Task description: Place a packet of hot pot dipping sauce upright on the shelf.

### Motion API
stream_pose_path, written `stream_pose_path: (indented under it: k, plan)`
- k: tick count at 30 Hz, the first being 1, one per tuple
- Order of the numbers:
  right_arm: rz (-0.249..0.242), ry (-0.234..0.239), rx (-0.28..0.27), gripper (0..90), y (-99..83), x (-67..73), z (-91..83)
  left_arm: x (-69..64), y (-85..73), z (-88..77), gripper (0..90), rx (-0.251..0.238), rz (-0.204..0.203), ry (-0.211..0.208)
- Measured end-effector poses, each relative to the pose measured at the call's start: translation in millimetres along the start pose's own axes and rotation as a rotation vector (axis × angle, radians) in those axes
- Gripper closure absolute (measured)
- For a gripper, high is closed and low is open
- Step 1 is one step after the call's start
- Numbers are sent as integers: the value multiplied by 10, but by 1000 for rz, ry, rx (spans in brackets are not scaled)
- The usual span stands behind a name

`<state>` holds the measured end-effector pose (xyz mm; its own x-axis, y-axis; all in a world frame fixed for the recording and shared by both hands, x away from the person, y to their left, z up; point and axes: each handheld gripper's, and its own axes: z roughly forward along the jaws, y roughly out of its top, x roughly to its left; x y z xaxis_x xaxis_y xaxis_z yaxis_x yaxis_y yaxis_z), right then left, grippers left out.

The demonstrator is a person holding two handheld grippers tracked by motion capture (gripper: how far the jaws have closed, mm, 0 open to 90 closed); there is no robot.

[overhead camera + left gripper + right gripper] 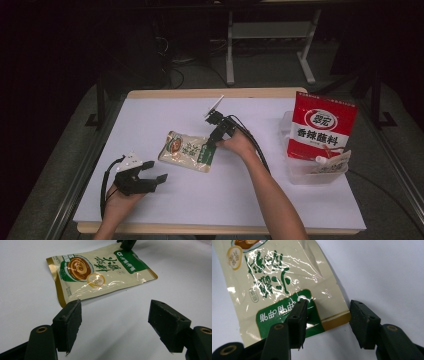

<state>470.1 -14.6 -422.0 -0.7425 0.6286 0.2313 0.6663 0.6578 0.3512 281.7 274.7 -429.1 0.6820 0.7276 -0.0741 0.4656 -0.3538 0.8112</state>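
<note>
White desk (280,200). Right hand-held gripper (209,146) spread over flat sauce pouch (186,151) corner; probably about to pinch. Left hand-held gripper (155,171) spread, idle nearby.

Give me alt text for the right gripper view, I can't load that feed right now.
The right gripper is open at the green-labelled end of a cream sauce packet lying flat on the white table. One black jaw sits over the green band; the other stands just off the packet's gold-edged corner, over bare table.
</note>
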Motion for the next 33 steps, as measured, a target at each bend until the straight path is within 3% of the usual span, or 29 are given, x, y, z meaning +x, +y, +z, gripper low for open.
stream_pose_path:
  k: [2, 10, 15, 18, 25, 28, 31, 33]
  plan:
    - [-15, 13, -4, 491, -3, -15, -17, -2, -3, 7, 267, -3, -3, -1]
    - [6, 48, -14, 507, -29, -22, -64, -1, 17, 66, 274, 5, -2, 0]
    - [11, 54, -13, 497, -37, -26, -59, 40, 111, 178, 335, 26, 3, 5]
    - [-3, 47, -5, 495, -30, -20, -37, 82, 175, 248, 385, 45, 23, 23]
    - [39, 87, -9, 504, -48, -85, -5, 207, 288, 454, 564, 101, 20, 43]
    - [50, 98, -14, 509, -49, -99, -5, 253, 298, 558, 566, 163, 9, 42]
    - [55, 115, -25, 517, -54, -110, -16, 262, 314, 593, 568, 164, -18, 37]
    - [68, 130, -36, 520, -63, -124, -34, 253, 321, 614, 572, 177, -14, 37]
